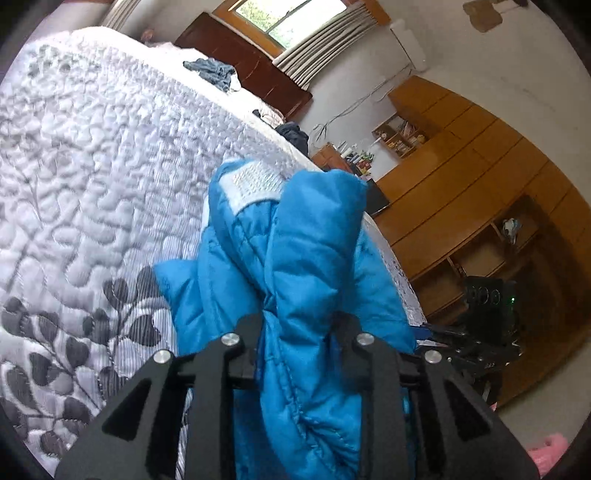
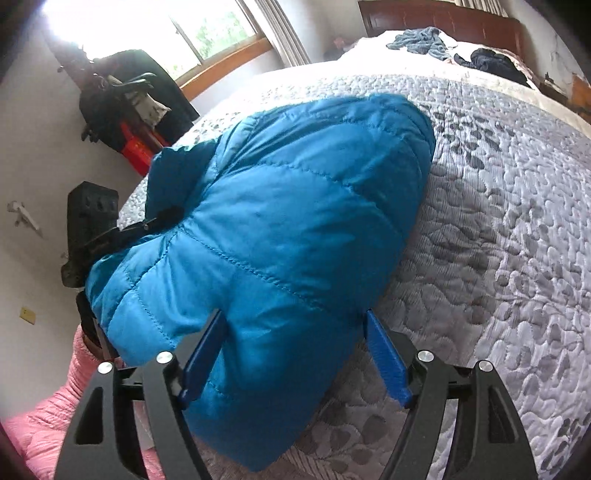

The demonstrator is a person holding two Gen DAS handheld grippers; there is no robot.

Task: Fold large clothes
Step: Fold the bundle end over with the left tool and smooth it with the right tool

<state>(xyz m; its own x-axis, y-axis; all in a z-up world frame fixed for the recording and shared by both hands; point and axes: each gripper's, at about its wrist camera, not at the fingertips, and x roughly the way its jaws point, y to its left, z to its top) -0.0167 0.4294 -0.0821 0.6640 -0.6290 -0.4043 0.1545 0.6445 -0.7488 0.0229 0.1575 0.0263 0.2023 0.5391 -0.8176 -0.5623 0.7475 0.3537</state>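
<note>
A: Where is the jacket (image 2: pixel 280 229)?

B: On the quilt (image 2: pixel 498 221) of the bed, near its foot edge. It is a blue puffer, bunched into a thick mound, with part of it lifted off the cover by both grippers.

A: What is the left gripper (image 1: pixel 295 332) doing?

B: Its black fingers (image 1: pixel 245 343) are closed onto a bundled fold of the jacket (image 1: pixel 295 258). The fabric bulges up between them and spills down over the frame towards the camera. A white panel (image 1: pixel 255 182) shows on the far part of the fold, perhaps a lining or label; the view is too warped to say which.

A: And the right gripper (image 2: pixel 295 350)?

B: Its blue pads (image 2: pixel 388 358) stand wide apart, with a fat quilted roll filling the gap. The left pad presses into the fabric. The right pad sits at the roll's edge, and I cannot tell whether it truly bears on it.

A: Can one gripper see the other?

B: Yes. In the right wrist view the left gripper (image 2: pixel 162 218) bites the far side of the mound, black against the blue. A pink sleeve (image 2: pixel 48 413) shows low at the left edge.

A: Anything else on the bed?

B: Loose clothes (image 2: pixel 421 44) lie well apart from the jacket, up by the dark headboard (image 2: pixel 443 18). A window (image 2: pixel 184 33) stands beyond the bed.
</note>
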